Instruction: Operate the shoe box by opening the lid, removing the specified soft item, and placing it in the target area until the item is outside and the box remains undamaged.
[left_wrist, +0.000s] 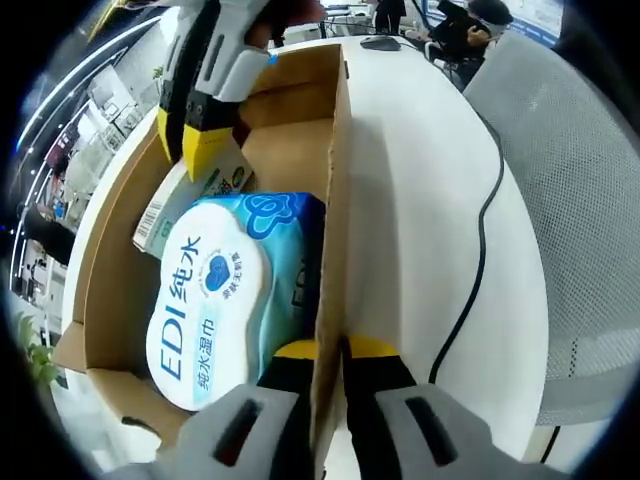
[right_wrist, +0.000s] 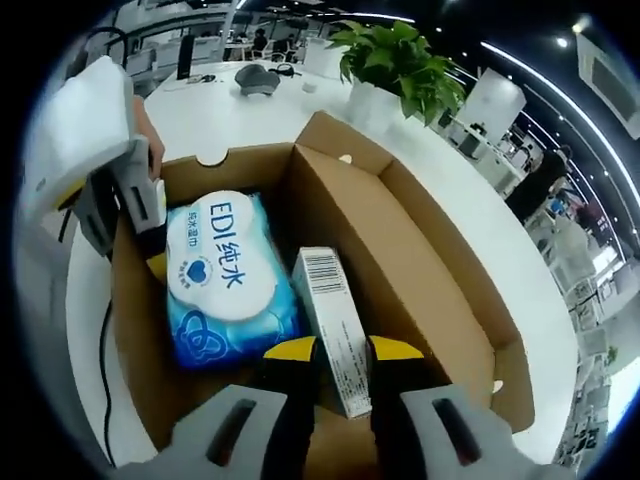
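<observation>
- Table (left_wrist: 420, 200): white, round-edged, carrying the open box (right_wrist: 400, 250).
- Box: cardboard, lid folded back, holding wipes (right_wrist: 225, 290) and a carton (right_wrist: 330, 320) side by side.
- Left gripper (left_wrist: 332, 350): pinching the box's side wall.
- Right gripper (right_wrist: 340, 350): clamped on the carton (still inside the box).

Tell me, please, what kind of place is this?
Probably an open-plan office. Rows of desks stand in the background, a potted plant sits on the white table, and a mesh chair is beside it.
</observation>
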